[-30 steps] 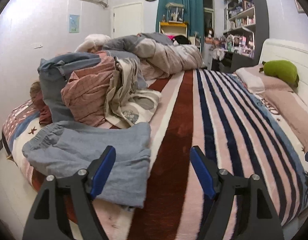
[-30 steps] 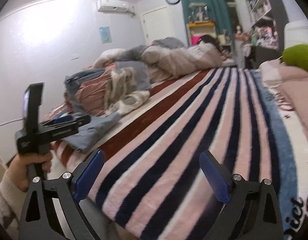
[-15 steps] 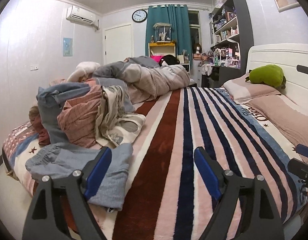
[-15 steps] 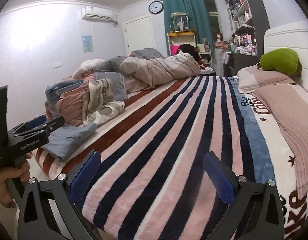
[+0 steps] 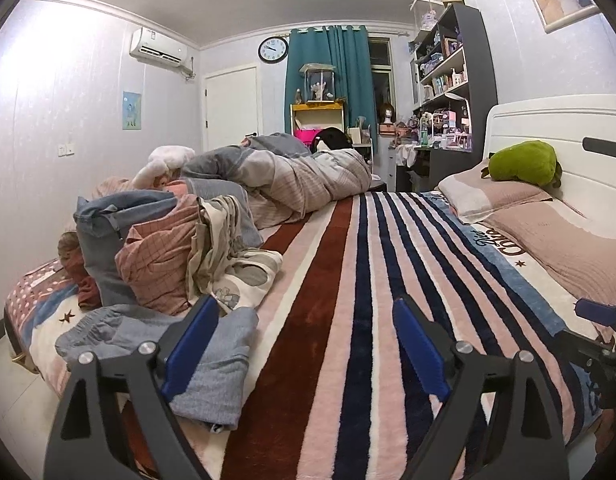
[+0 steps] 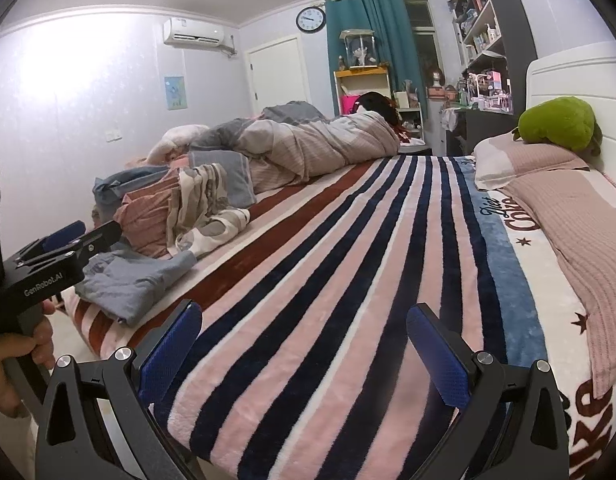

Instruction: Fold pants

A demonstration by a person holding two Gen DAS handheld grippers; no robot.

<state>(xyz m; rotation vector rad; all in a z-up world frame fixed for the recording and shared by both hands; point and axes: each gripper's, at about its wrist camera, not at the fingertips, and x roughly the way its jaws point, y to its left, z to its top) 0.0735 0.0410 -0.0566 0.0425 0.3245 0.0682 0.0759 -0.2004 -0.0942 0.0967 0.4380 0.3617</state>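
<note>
Light blue-grey folded pants (image 5: 160, 344) lie at the near left corner of the striped bed; they also show in the right wrist view (image 6: 132, 280). My left gripper (image 5: 304, 340) is open and empty, held above the bed's near edge with its left finger over the pants. My right gripper (image 6: 304, 344) is open and empty above the striped blanket, to the right of the pants. The left gripper's body shows at the left of the right wrist view (image 6: 48, 268).
A pile of crumpled clothes (image 5: 168, 252) sits behind the pants on the left. A rolled duvet (image 5: 300, 176) lies at the far side. Pillows (image 5: 547, 232) and a green plush (image 5: 523, 164) are along the white headboard at right. The striped blanket (image 5: 367, 280) covers the bed.
Both grippers have pulled back and tilted up from the bed, so more of the room shows. The pants lie where they were. Both grippers stay open.
</note>
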